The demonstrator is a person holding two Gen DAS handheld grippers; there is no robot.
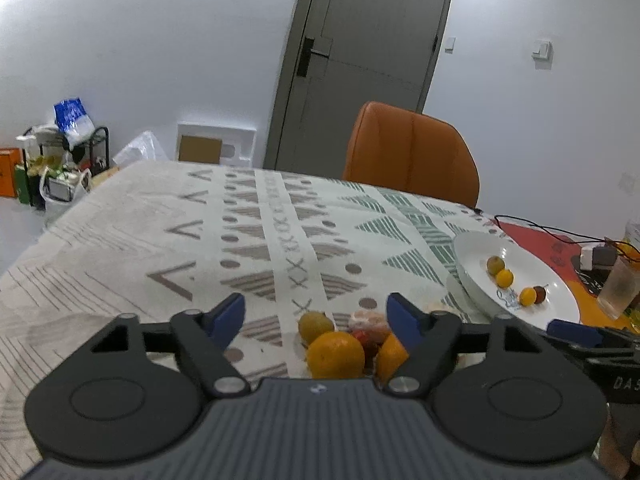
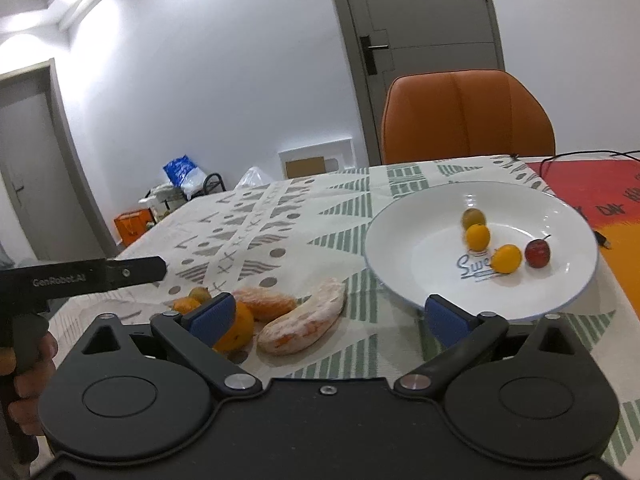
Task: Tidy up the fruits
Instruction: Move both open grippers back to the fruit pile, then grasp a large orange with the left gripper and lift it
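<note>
Your left gripper (image 1: 316,316) hangs wide open over the loose fruit pile (image 1: 344,344). Your right gripper (image 2: 328,316) gapes too, beside the white plate (image 2: 400,240).

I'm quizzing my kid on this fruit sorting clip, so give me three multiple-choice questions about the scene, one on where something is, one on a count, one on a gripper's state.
1. Where does the round white ceramic plate sit?
A. On the patterned tablecloth
B. On the orange chair
C. On the floor

2. How many small fruits lie in the plate?
A. Two
B. Four
C. Seven

3. How is the right gripper with blue finger pads set?
A. Shut on an orange
B. Shut on the plate rim
C. Open, holding nothing

Answers:
1. A, the plate rests on the cloth in front of the orange chair.
2. B, a greenish fruit, two orange-yellow fruits and a small red fruit are in it.
3. C, its fingers stand wide apart with only tablecloth between them.
</note>
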